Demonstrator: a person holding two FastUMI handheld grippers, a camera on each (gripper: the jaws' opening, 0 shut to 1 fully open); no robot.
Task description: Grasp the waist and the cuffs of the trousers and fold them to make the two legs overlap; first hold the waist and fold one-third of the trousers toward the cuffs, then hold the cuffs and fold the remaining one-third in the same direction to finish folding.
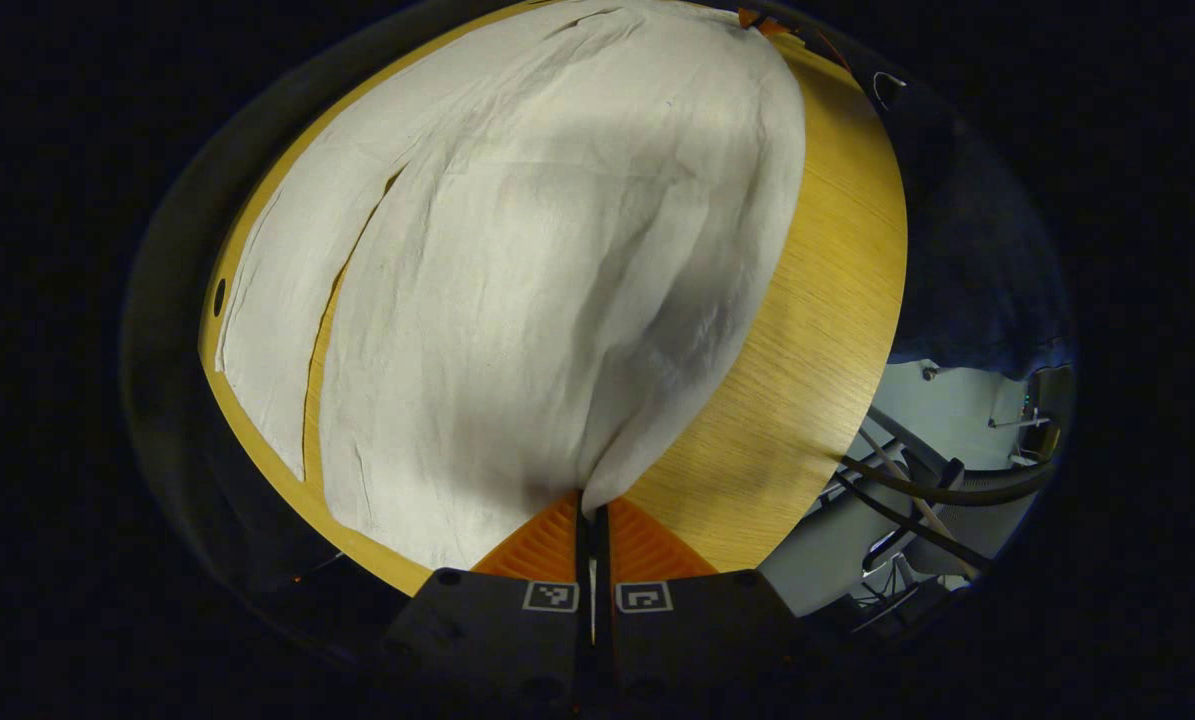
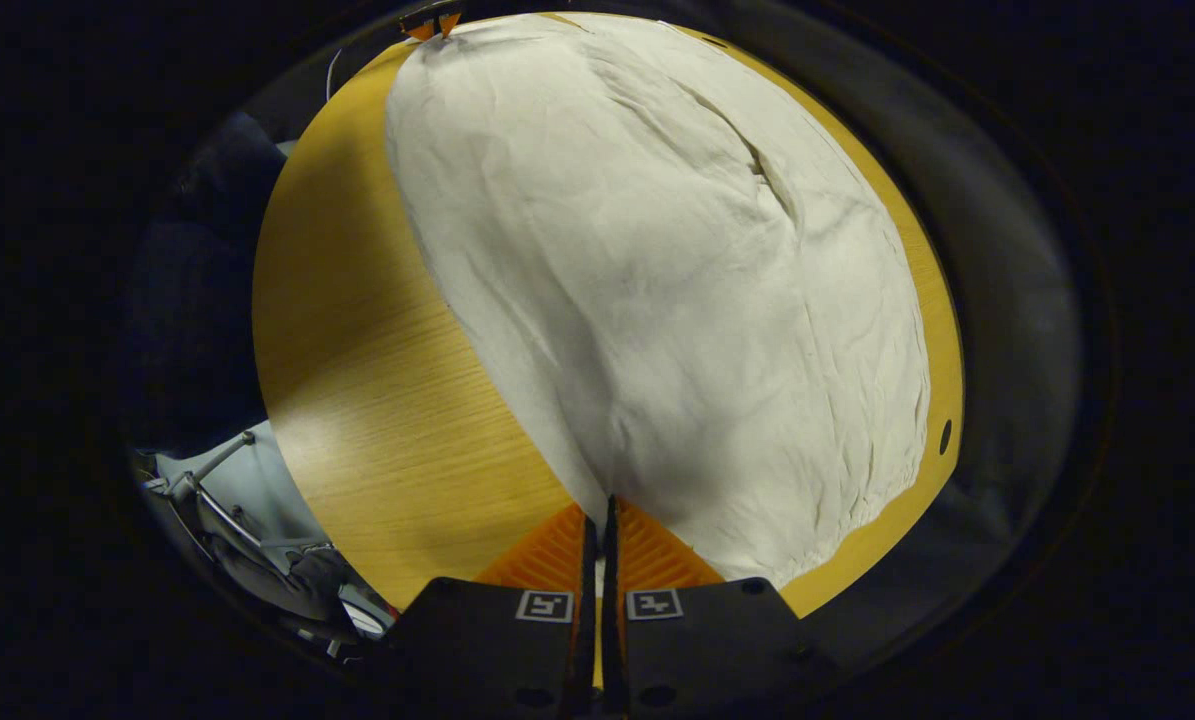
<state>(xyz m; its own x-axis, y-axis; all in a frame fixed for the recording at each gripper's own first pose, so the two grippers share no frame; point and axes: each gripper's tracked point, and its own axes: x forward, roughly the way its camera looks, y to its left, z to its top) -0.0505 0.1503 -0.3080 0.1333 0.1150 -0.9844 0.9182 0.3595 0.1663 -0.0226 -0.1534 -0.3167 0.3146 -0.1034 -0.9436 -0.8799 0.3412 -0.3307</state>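
The white trousers (image 1: 557, 260) lie spread over the round wooden table (image 1: 817, 330). In the left gripper view a gap between the two legs (image 1: 332, 300) runs down the left side. My left gripper (image 1: 591, 512) is shut on a corner of the cloth at the near leg's end, and the fabric rises in a fold from its jaws. In the right gripper view the trousers (image 2: 677, 290) show as one broad sheet. My right gripper (image 2: 602, 508) is shut on the cloth's edge at the wider end. Each gripper also appears far off at the cloth's opposite corner, the right gripper (image 1: 757, 18) and the left gripper (image 2: 432, 22).
Bare table wood (image 2: 357, 350) lies beside the trousers on the side where both grippers hold. A small hole (image 2: 945, 436) sits near the table rim. Beyond the table edge are a pale floor with cables and metal legs (image 1: 917, 480), and a person's dark clothing (image 1: 967, 250).
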